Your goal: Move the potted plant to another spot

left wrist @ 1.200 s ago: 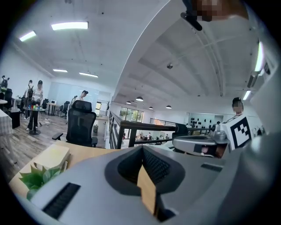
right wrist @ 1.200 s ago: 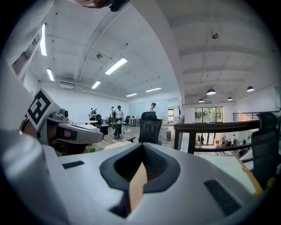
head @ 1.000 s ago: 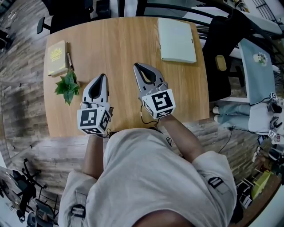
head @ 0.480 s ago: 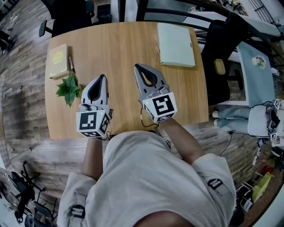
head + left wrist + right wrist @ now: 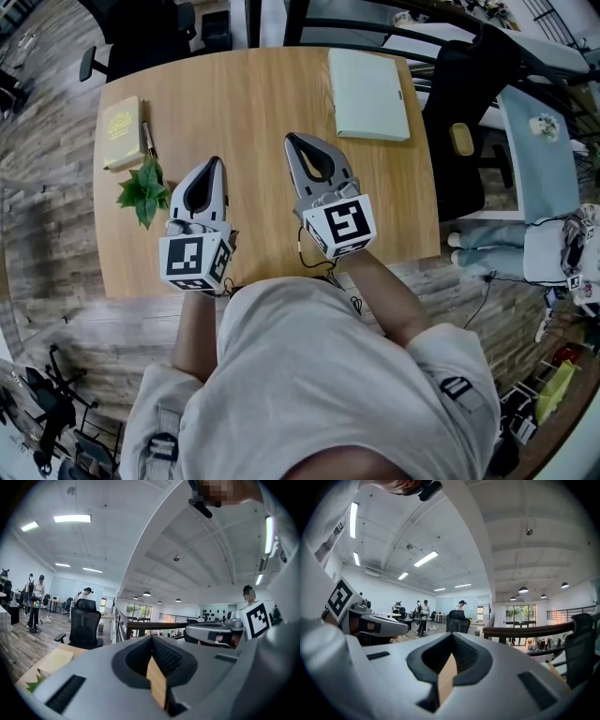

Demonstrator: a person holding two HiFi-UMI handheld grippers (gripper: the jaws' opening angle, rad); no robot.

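The left gripper (image 5: 217,162) and the right gripper (image 5: 292,140) both hang above the middle of the counter (image 5: 253,89), each with its jaws pressed together on nothing, tips pointing away from the person. The counter is pale wood with rounded corners and stands on a grey plank floor (image 5: 47,225).

The potted plant (image 5: 142,187) sits near the counter's left edge, to the left of the left gripper and apart from it. Its leaves hide the pot from above. Just beyond it lie a yellow book (image 5: 122,131) and a pen (image 5: 147,139), and a pale green folder (image 5: 368,94) lies at the far right corner. A black chair (image 5: 469,122) stands off the right side.

Only the gripper views show the room itself: a white ceiling with strip lights (image 5: 71,518), a dark railing (image 5: 525,631), an office chair (image 5: 86,628) and people (image 5: 423,613) standing far off. The left gripper view catches the plant's leaves low in its left corner.

The person's torso covers the counter's near edge.
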